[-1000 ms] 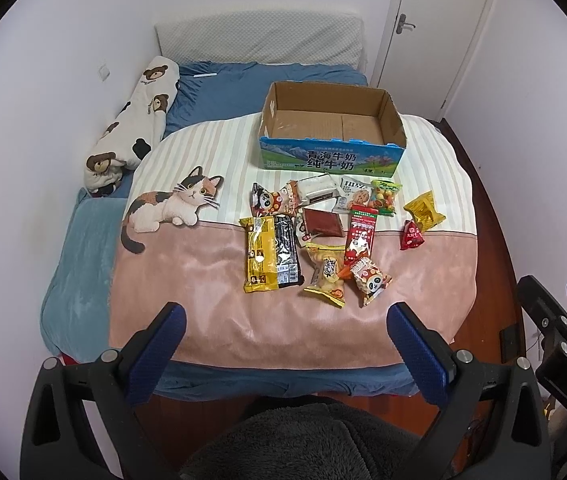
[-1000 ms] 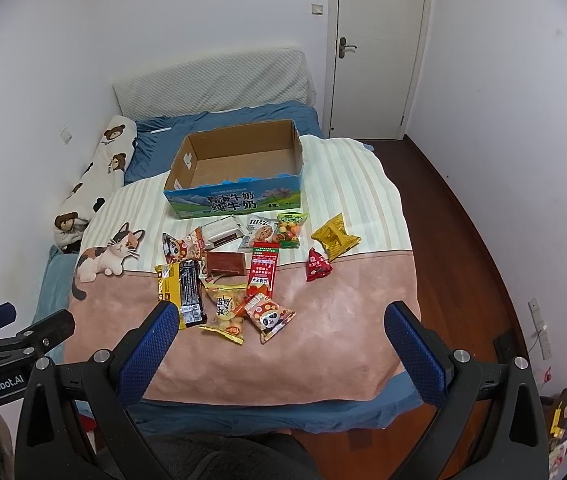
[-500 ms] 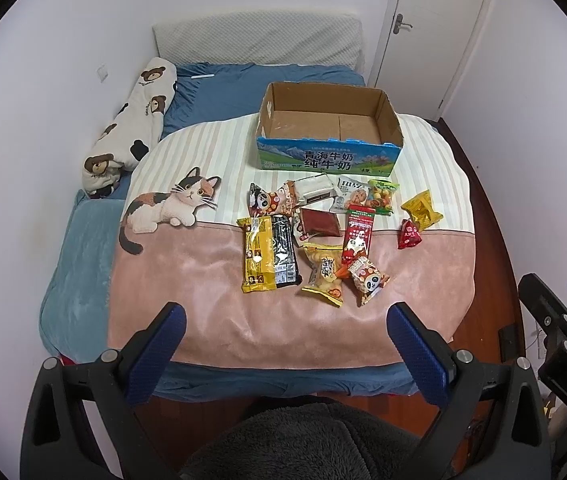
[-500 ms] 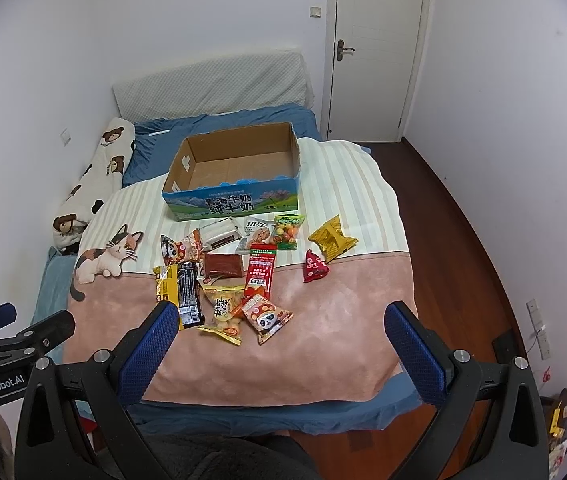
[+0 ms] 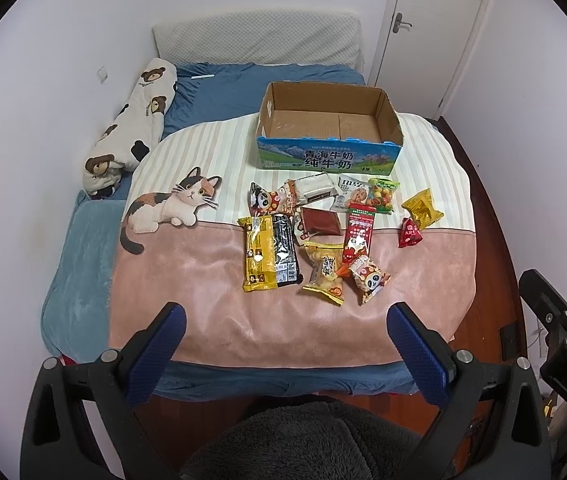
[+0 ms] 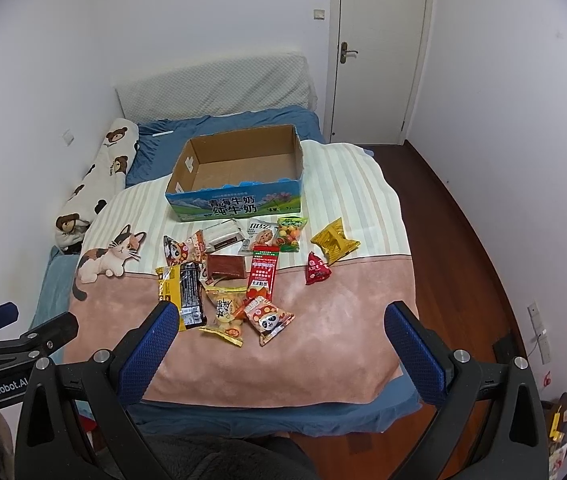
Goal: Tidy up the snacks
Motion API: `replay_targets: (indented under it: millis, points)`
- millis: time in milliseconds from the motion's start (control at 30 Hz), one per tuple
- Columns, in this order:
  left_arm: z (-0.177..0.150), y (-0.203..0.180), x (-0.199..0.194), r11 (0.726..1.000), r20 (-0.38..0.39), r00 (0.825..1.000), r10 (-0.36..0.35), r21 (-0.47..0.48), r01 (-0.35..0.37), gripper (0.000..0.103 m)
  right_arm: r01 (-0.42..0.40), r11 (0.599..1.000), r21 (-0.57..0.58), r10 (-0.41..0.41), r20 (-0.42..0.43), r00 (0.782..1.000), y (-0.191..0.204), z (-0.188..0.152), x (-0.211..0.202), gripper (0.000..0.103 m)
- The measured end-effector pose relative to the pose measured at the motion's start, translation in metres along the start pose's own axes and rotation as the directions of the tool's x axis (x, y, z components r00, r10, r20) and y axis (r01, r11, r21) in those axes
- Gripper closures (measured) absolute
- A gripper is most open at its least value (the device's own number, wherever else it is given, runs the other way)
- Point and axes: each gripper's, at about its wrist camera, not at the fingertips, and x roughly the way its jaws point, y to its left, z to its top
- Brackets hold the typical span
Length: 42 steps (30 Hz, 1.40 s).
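Across the centre of both wrist views a bed (image 5: 83, 248) is recorded, covered by a striped and pink blanket (image 5: 187, 288) bearing a cat print (image 5: 171, 204); a bear-patterned bolster (image 5: 131, 132) is noted at upper left and a closed door (image 6: 379, 48) at upper right. Toward the upper middle of the frame a cardboard box (image 5: 327, 160) with a blue printed front is seen standing on the blanket, open-topped, and its floor is observed to be bare. Below the box, near frame centre, the snacks are found loose on the blanket in an overlapping cluster: a long yellow-and-black packet (image 5: 269, 254) at the left of the group, a red stick packet (image 5: 359, 230), a brown pouch (image 5: 321, 220), a yellow biscuit bag (image 5: 325, 274), two panda-printed bags (image 5: 367, 278), a white wrapper (image 5: 315, 188) and a green candy bag (image 5: 382, 196) just below the box front. Set apart at the right of the cluster, a gold packet (image 5: 421, 208) and a small red pyramid packet (image 5: 409, 234) are noted. No item is judged to have been moved into the box, so the task is assessed as not yet begun, with every packet left to be collected. At the bottom of each view the left gripper (image 5: 285, 344) and right gripper (image 6: 281, 344) are seen with jaws spread wide and nothing held, short of the bed's near edge and well apart from all snacks.
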Motion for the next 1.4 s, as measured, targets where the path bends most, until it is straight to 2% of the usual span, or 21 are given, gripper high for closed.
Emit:
replay_targets:
  millis: [600,767,867,967,1100,1167,1300,1400]
  points:
    - [0.0,0.003,-0.002,1.0,0.018,1.0,0.01,0.001,-0.01,0.0,-0.017,1.0,0.0,0.017,0.009,1.0,0.005,0.003,0.001,0.0]
    - [0.009,0.022,0.02,0.993,0.075,0.992,0.097,-0.068,-0.092,0.0,-0.024,0.999,0.031,0.025,-0.03,0.999,0.003,0.002,0.027,0.0]
    - [0.016,0.041,0.05,0.985,0.042,0.991,0.13,-0.123,-0.124,0.0,-0.043,0.997,0.058,0.048,-0.086,0.995,0.003,0.0,0.061,0.0]
    - [0.022,0.059,0.089,0.977,-0.02,0.988,0.152,-0.15,-0.154,0.0,-0.082,0.992,0.099,0.098,-0.171,0.98,0.007,-0.004,0.107,0.0]
    - [0.026,0.075,0.148,0.973,-0.121,0.98,0.159,-0.147,-0.176,0.0,-0.136,0.979,0.149,0.174,-0.283,0.943,0.023,-0.015,0.178,0.0]
    - [0.027,0.081,0.18,0.977,-0.161,0.978,0.131,-0.149,-0.155,0.0,-0.14,0.976,0.164,0.189,-0.342,0.92,0.035,-0.024,0.216,0.0]
    - [0.03,0.087,0.24,0.98,-0.261,0.962,0.084,-0.155,-0.127,0.0,-0.148,0.975,0.168,0.207,-0.429,0.879,0.066,-0.042,0.287,0.001]
    - [0.038,0.089,0.282,0.978,-0.315,0.949,0.024,-0.19,-0.087,0.0,-0.132,0.972,0.195,0.21,-0.462,0.862,0.077,-0.052,0.323,0.002]
